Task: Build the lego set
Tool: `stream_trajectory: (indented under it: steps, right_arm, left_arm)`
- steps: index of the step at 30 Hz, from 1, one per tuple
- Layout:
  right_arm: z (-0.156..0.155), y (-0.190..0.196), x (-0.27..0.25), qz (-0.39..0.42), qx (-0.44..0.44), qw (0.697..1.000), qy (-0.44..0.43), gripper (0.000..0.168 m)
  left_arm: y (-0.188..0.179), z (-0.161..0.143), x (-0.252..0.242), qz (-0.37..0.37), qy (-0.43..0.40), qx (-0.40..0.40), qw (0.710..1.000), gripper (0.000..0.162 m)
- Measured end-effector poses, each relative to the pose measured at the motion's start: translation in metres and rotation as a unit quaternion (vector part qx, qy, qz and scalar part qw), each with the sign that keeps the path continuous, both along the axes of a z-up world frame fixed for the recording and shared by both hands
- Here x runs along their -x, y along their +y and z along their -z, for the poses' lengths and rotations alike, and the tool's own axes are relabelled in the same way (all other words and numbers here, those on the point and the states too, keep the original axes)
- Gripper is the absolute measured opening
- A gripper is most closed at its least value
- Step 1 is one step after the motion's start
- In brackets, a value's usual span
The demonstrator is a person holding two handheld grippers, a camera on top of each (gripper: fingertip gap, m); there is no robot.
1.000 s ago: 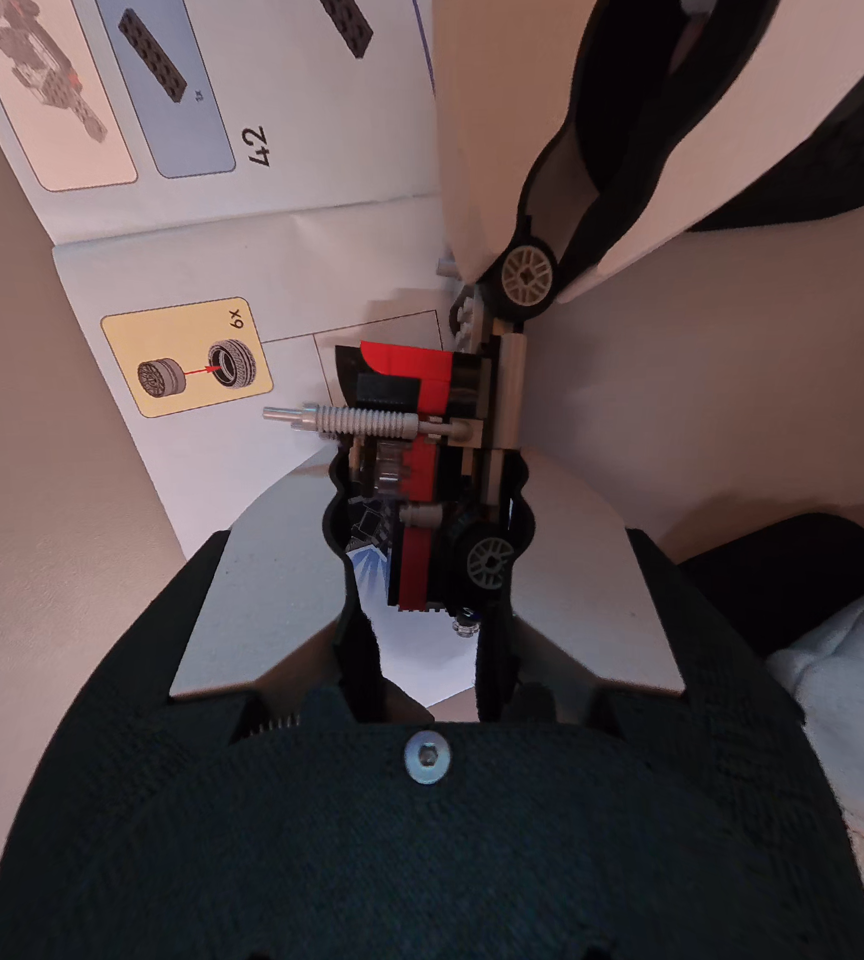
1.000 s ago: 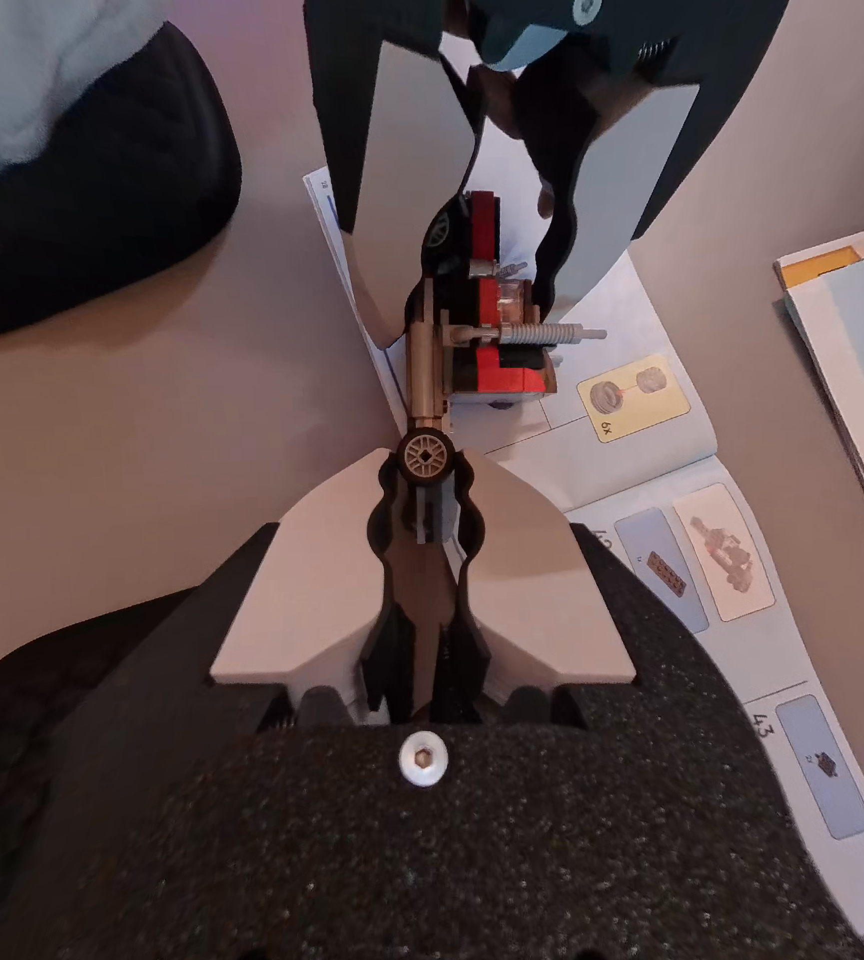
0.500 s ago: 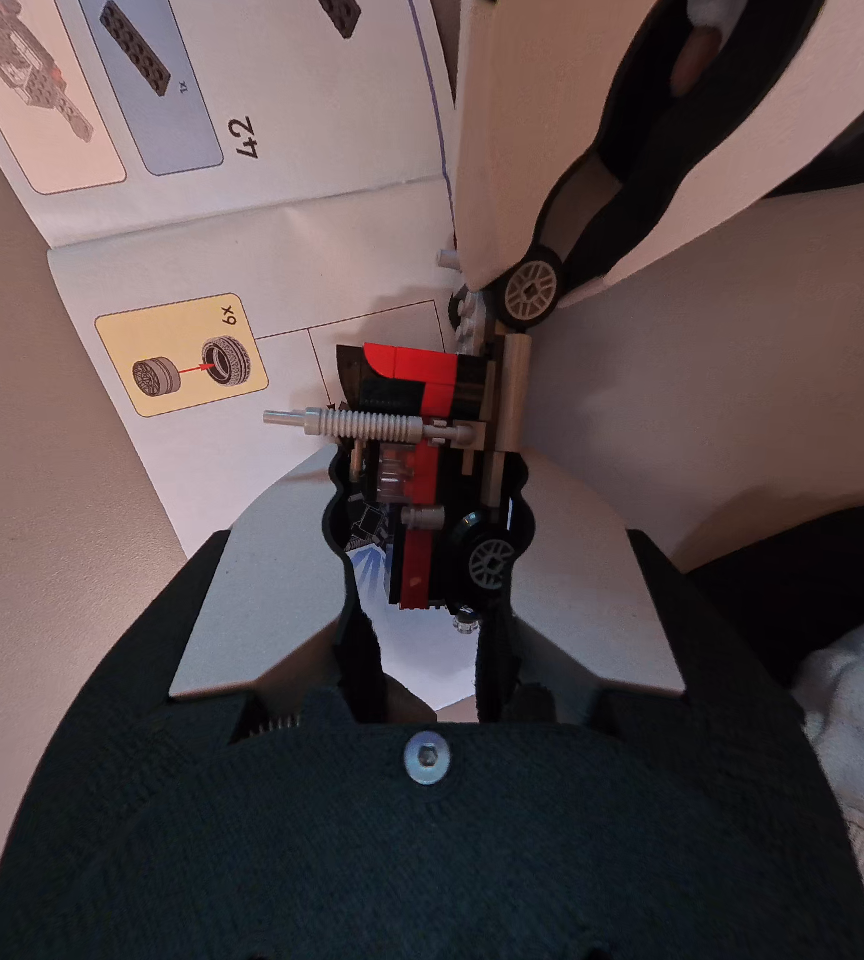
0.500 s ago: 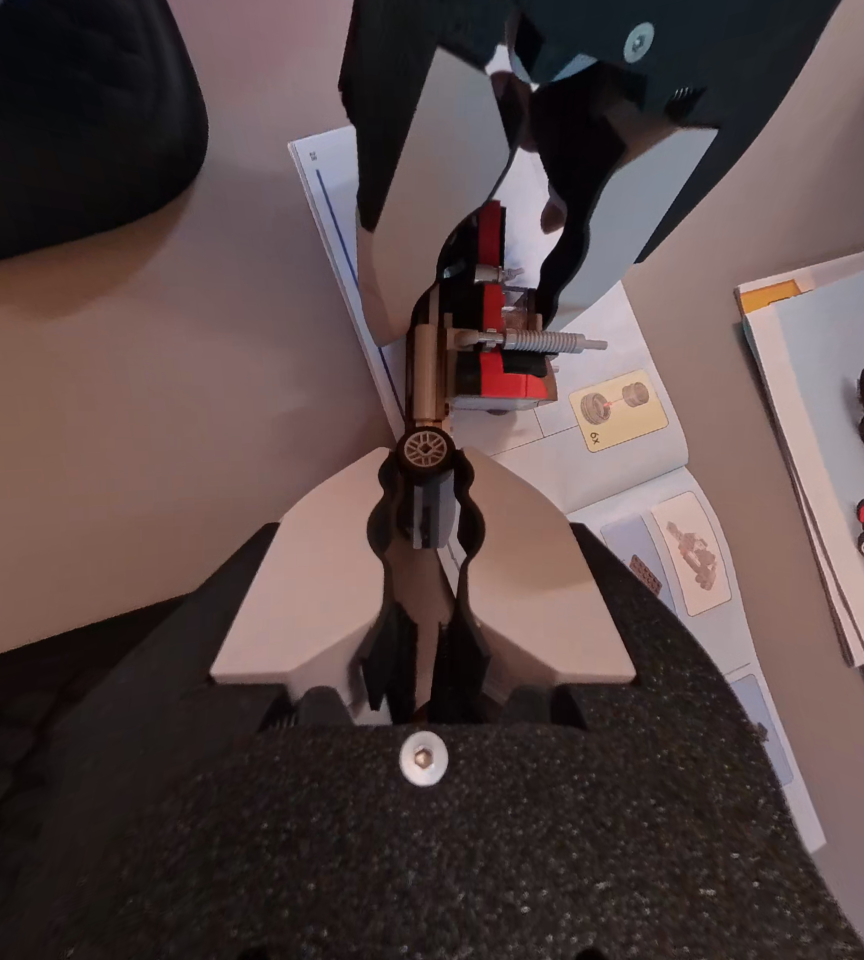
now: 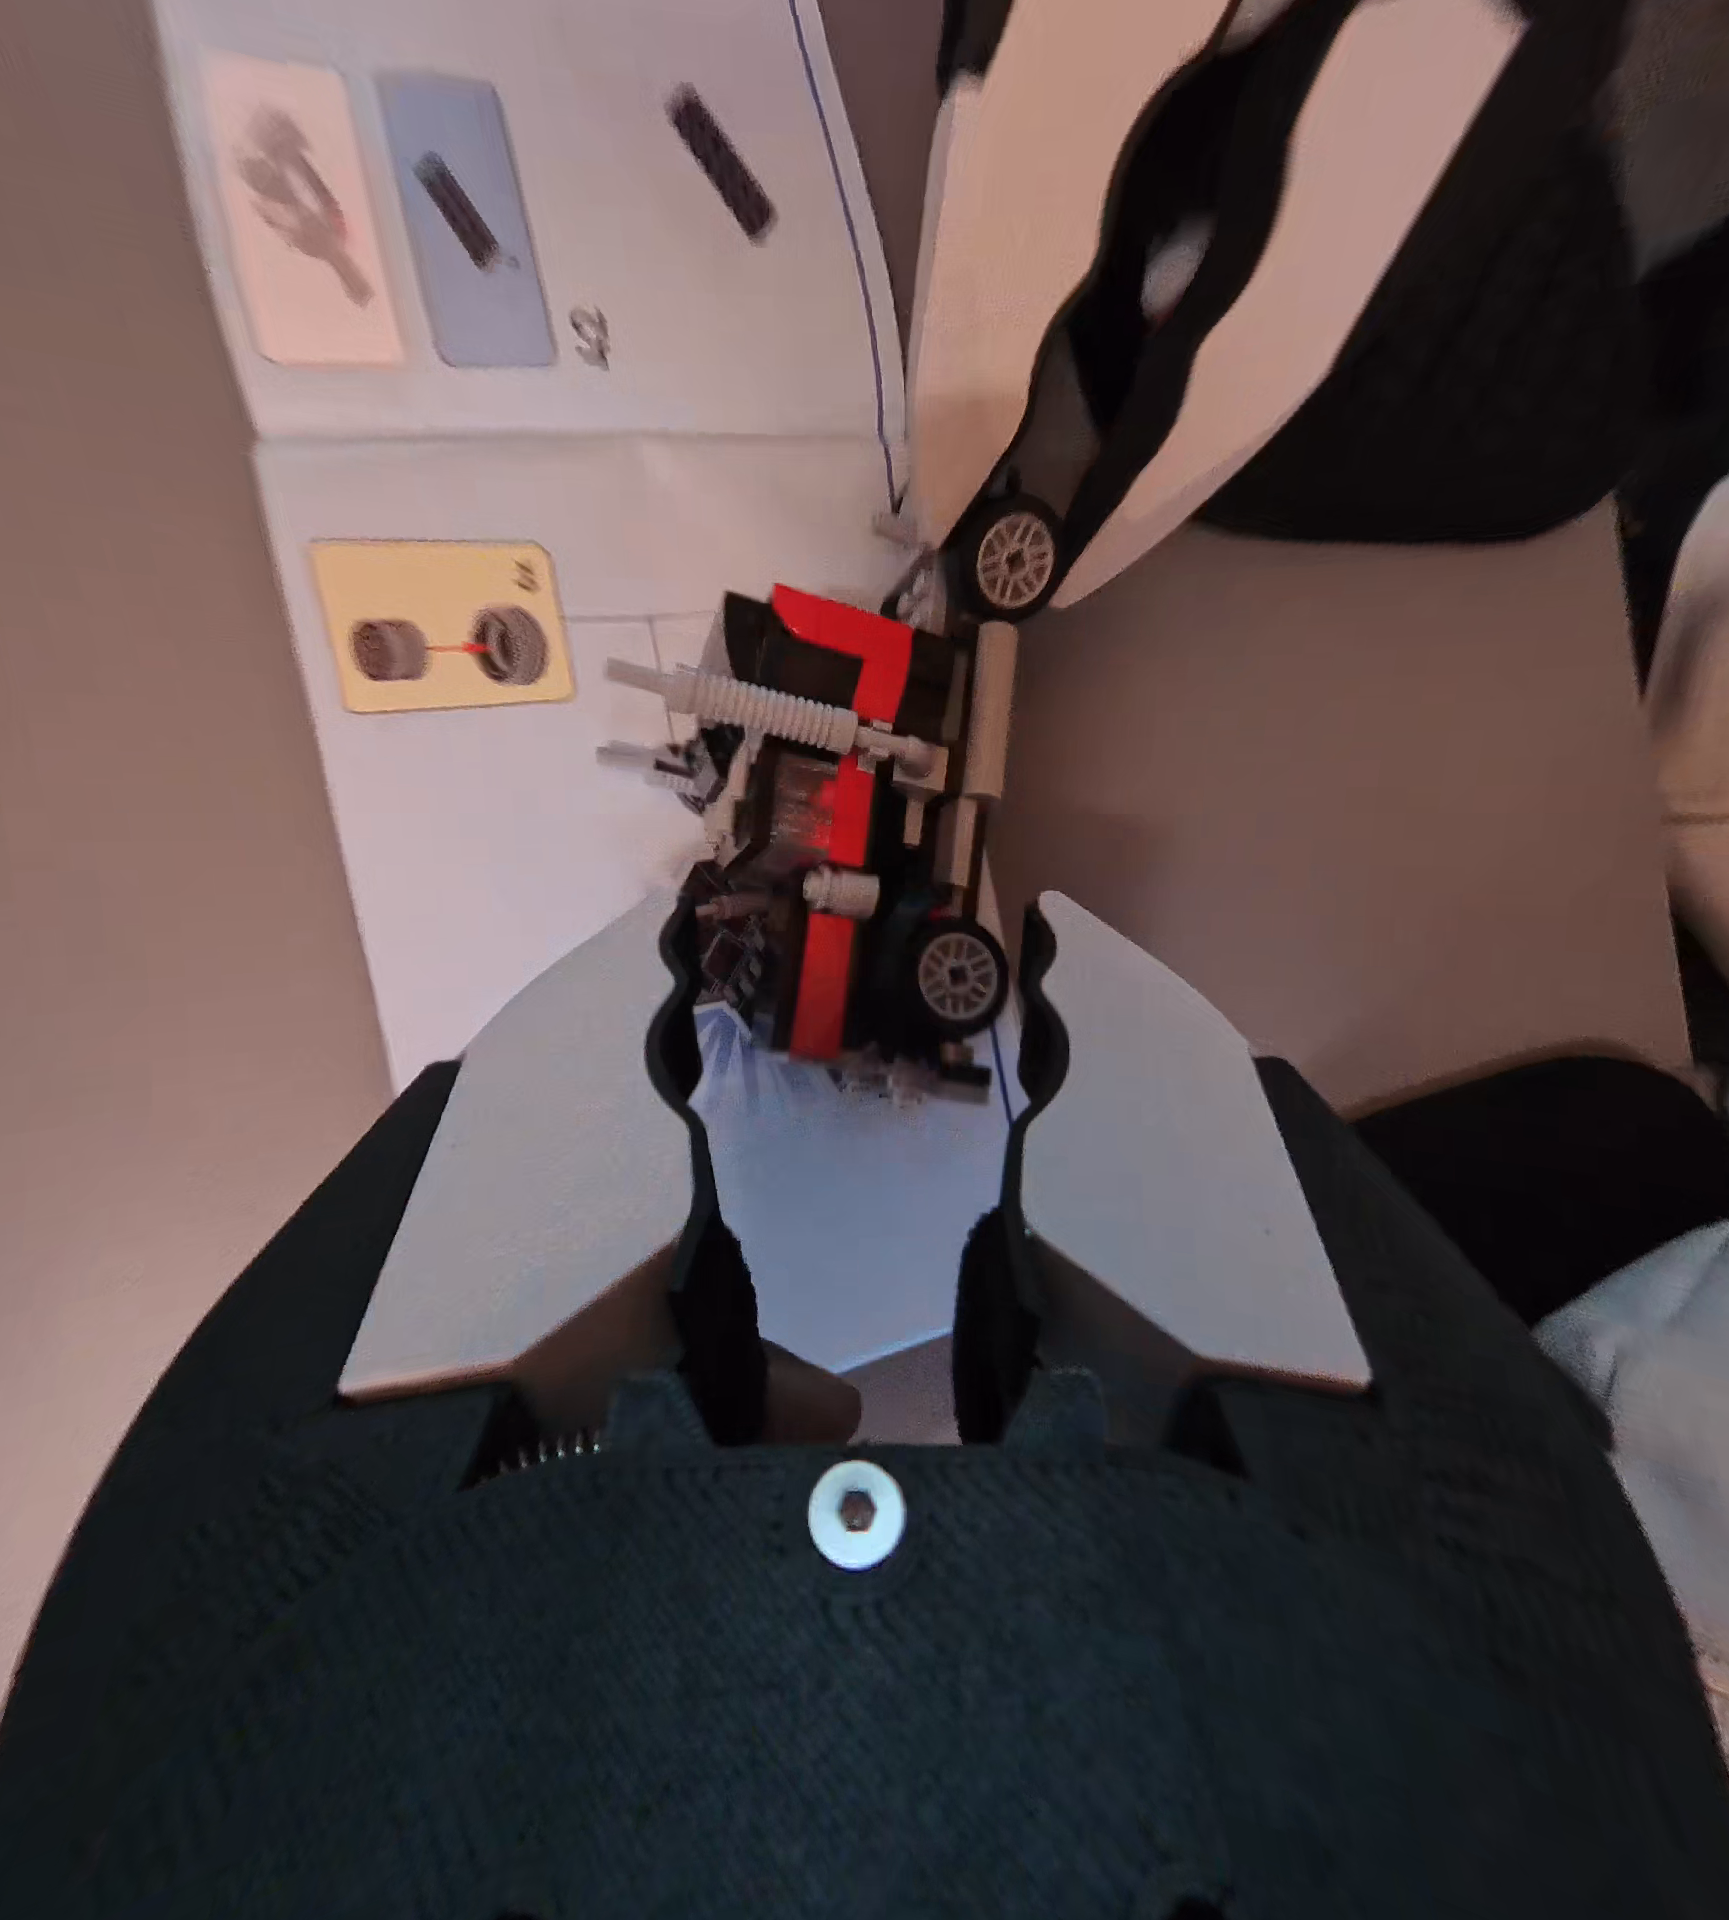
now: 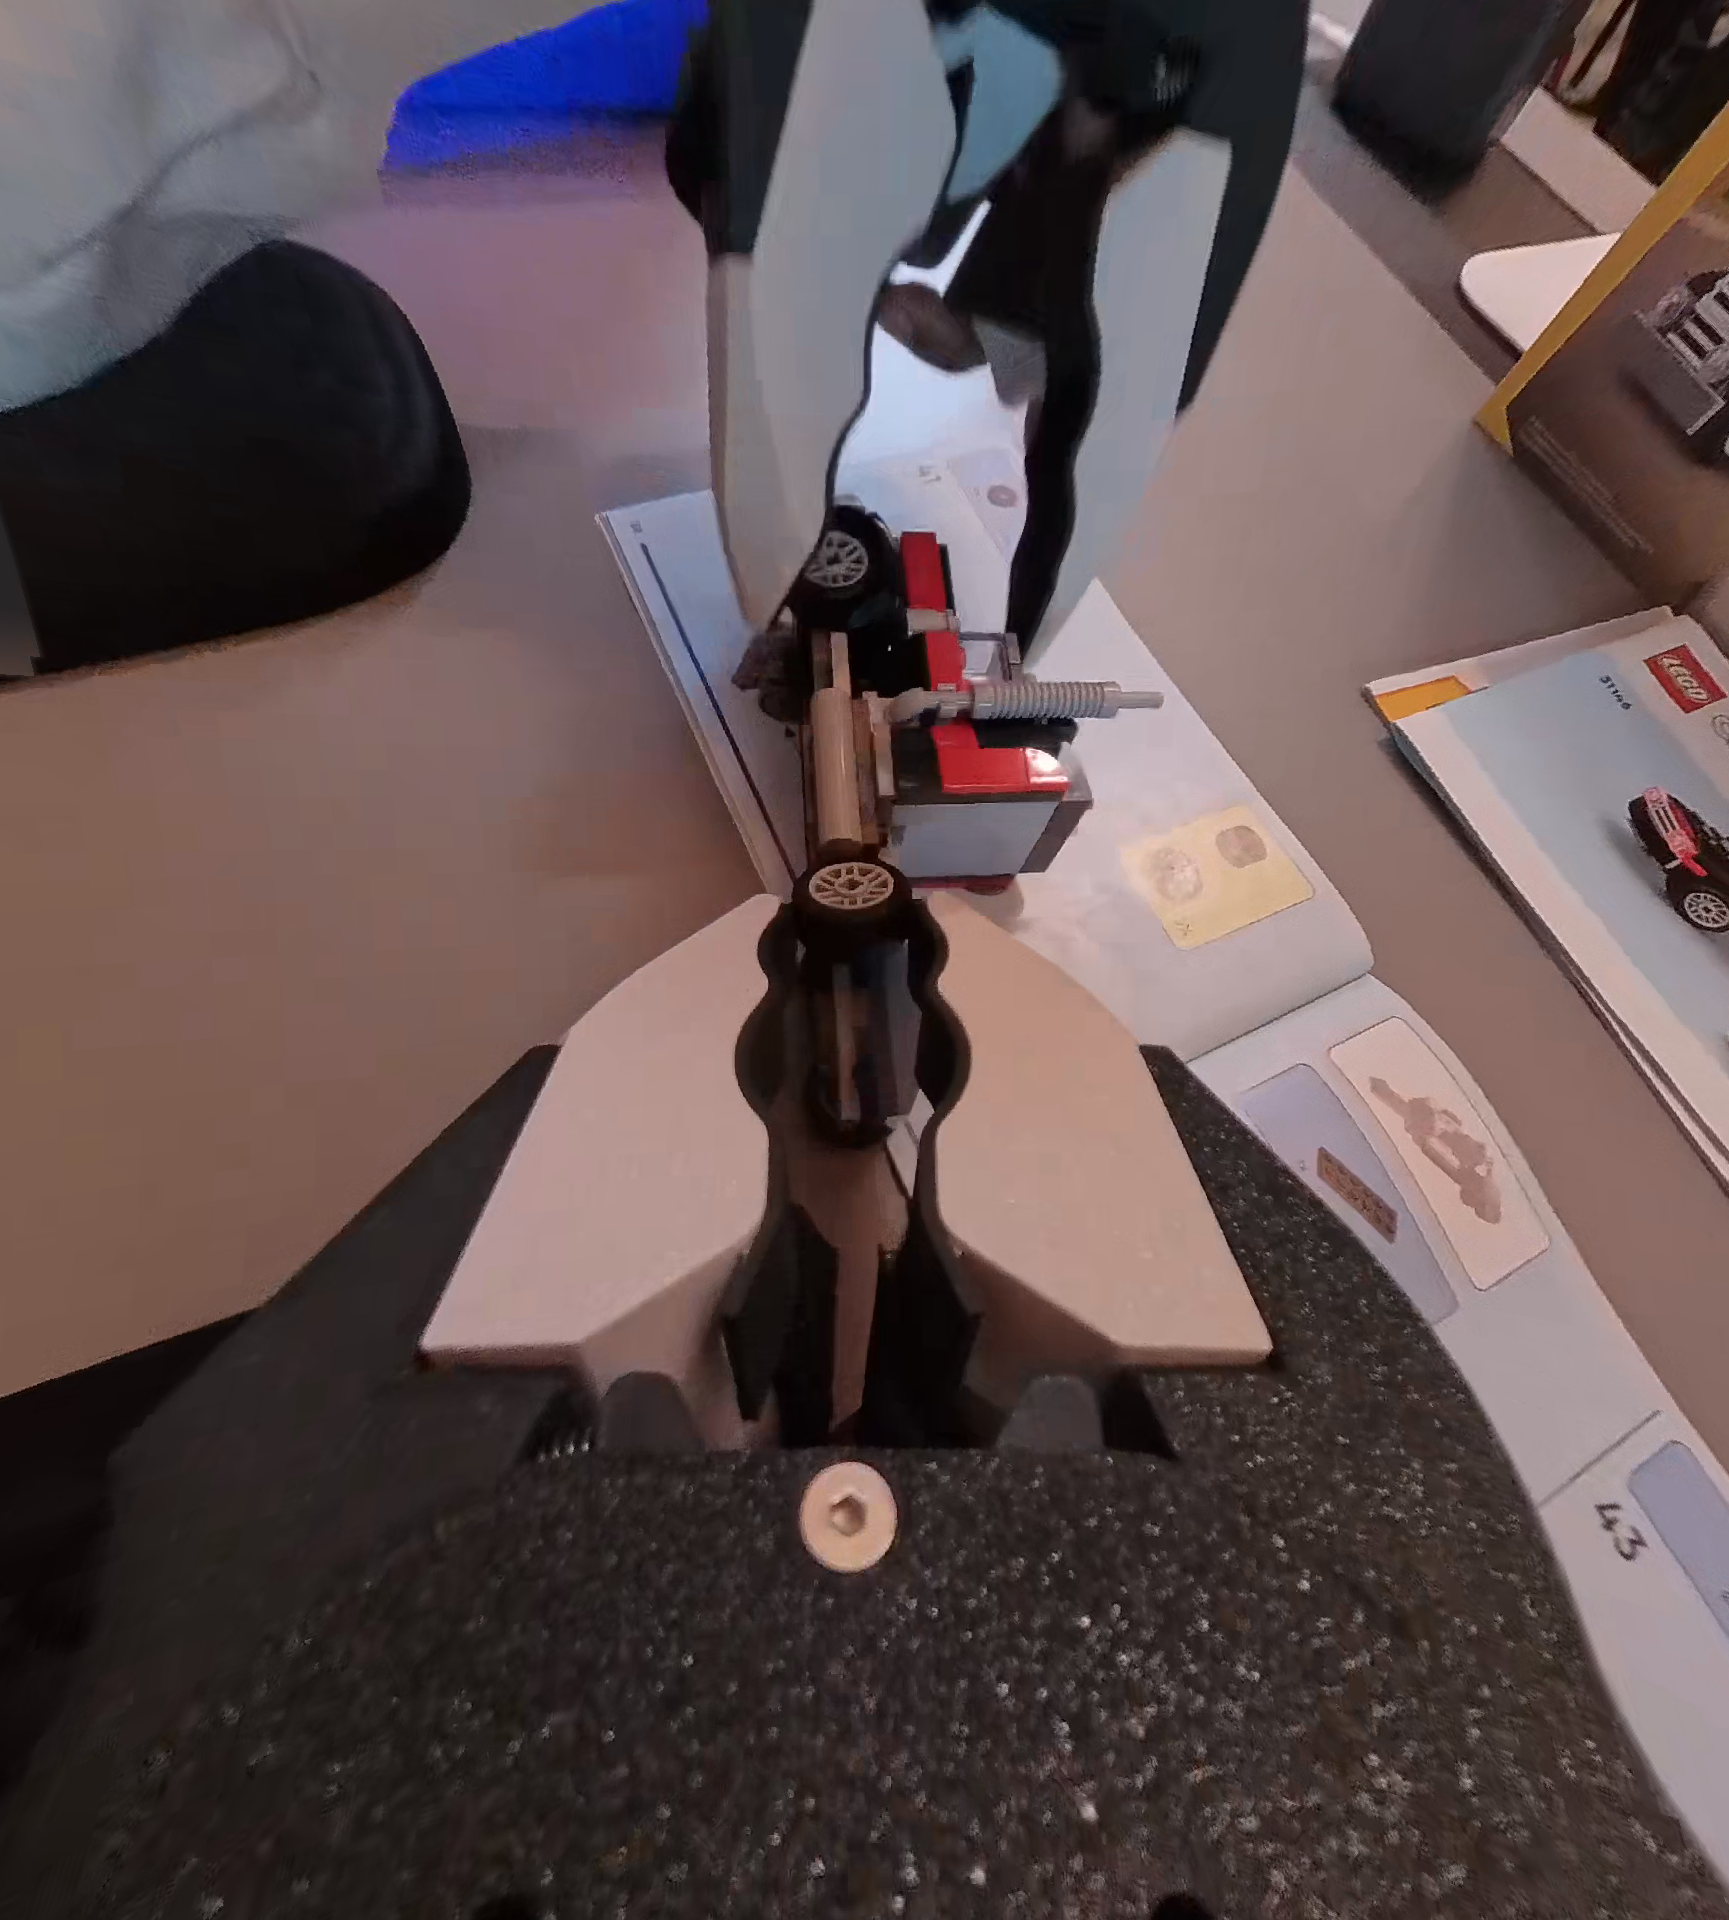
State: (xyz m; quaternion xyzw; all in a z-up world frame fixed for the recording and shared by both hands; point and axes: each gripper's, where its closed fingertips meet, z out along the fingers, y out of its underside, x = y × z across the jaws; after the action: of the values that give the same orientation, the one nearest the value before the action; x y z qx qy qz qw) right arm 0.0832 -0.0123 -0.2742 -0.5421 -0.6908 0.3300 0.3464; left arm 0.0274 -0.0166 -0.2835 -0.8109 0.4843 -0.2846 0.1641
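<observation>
**Truck model passed between two grippers, wheel-fitting stage**

Lego truck model [image 5: 839,831] held on its side in the air, over the inner edge of the open instruction booklet [image 5: 486,935] on the desk [image 5: 1307,831]. Clamped at its tail by the right gripper [image 6: 852,925], closed to a narrow slot on the tan chassis rail, with the rear wheel [image 6: 849,888] sitting just at the fingertips. Straddled at its cab end by the left gripper [image 5: 858,909], spread wide: a clear gap beside the front wheel [image 5: 959,977] on one side, contact on the other side not decidable. Judged, then, as carried by the right gripper alone.

Probably a regrasp ahead of fitting further wheels. To do it well:
- Keep the right gripper firmly shut and steady until the left has a sure hold, or the model has been set down.
- Close the left on the flat red-and-black body, not on the grey ribbed pipe [image 5: 777,712] or the thin protruding pins, likely to pop off under pressure.
- Leave the bare axle ends free of the fingers.

Left wrist view only: both wheels face-on, the gap at the front wheel, the right gripper [image 5: 1014,551] seen from ahead, pinched around the rear wheel [image 5: 1016,545].

Right wrist view only: the chassis rail running back between its own fingers, the left gripper [image 6: 896,623] reaching down from above, a second booklet [image 6: 1618,831] near the right edge of the desk [image 6: 320,883], and the set's box [image 6: 1670,312] towards the far right corner.
</observation>
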Motion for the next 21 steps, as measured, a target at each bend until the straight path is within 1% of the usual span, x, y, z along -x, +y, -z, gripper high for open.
stream_trajectory:
  steps: [1,2,4,5,6,7,8,9,10,11,13,19,21]
  right_arm:
    - [0.0,0.0,0.0,0.0,0.004,1.0,0.008,0.021]
    - [0.0,-0.001,0.0,0.0,0.005,1.0,0.013,0.021]
    - [0.0,0.0,0.0,-0.001,0.004,1.0,0.02,0.021]
    - [0.0,0.0,0.0,-0.002,0.009,1.0,0.025,0.021]
    - [-0.001,0.001,0.0,-0.003,0.014,0.999,0.03,0.021]
    - [-0.001,0.001,0.0,-0.003,0.016,0.999,0.036,0.021]
    - [-0.001,0.001,0.0,-0.004,0.019,0.999,0.04,0.021]
    - [-0.001,0.001,0.0,-0.005,0.02,0.999,0.043,0.021]
    - [-0.001,0.001,0.0,-0.005,0.02,0.999,0.044,0.021]
    - [-0.001,0.001,0.0,-0.006,0.017,0.999,0.044,0.021]
    - [0.0,-0.001,0.0,-0.01,0.017,0.999,0.045,0.021]
    - [0.0,0.0,0.0,-0.011,0.024,0.999,0.048,0.021]
    - [0.0,0.0,0.0,-0.01,0.025,0.999,0.047,0.021]
  left_arm:
    - [0.002,-0.011,0.002,-0.014,-0.024,-0.026,0.999,0.056]
    - [0.005,-0.026,0.002,-0.027,-0.054,-0.066,0.996,0.048]
    - [0.013,-0.06,-0.009,-0.054,-0.117,-0.172,0.977,0.021]
    - [0.007,-0.073,-0.02,-0.051,-0.148,-0.216,0.964,0.012]
    - [0.001,-0.078,-0.031,-0.045,-0.162,-0.263,0.95,0.004]
    - [0.003,-0.078,-0.037,-0.063,-0.147,-0.315,0.936,0.001]
    - [0.007,-0.073,-0.039,-0.082,-0.116,-0.349,0.926,0.001]
    - [0.008,-0.064,-0.038,-0.089,-0.083,-0.356,0.927,0.001]
    - [0.008,-0.055,-0.037,-0.092,-0.061,-0.344,0.933,0.001]
    - [0.007,-0.048,-0.038,-0.092,-0.057,-0.326,0.939,0.0]
    - [0.004,-0.038,-0.047,-0.078,-0.07,-0.294,0.95,0.0]
    - [0.007,-0.025,-0.062,-0.048,-0.053,-0.277,0.958,0.0]
    - [0.004,-0.024,-0.066,-0.034,-0.062,-0.267,0.961,0.0]
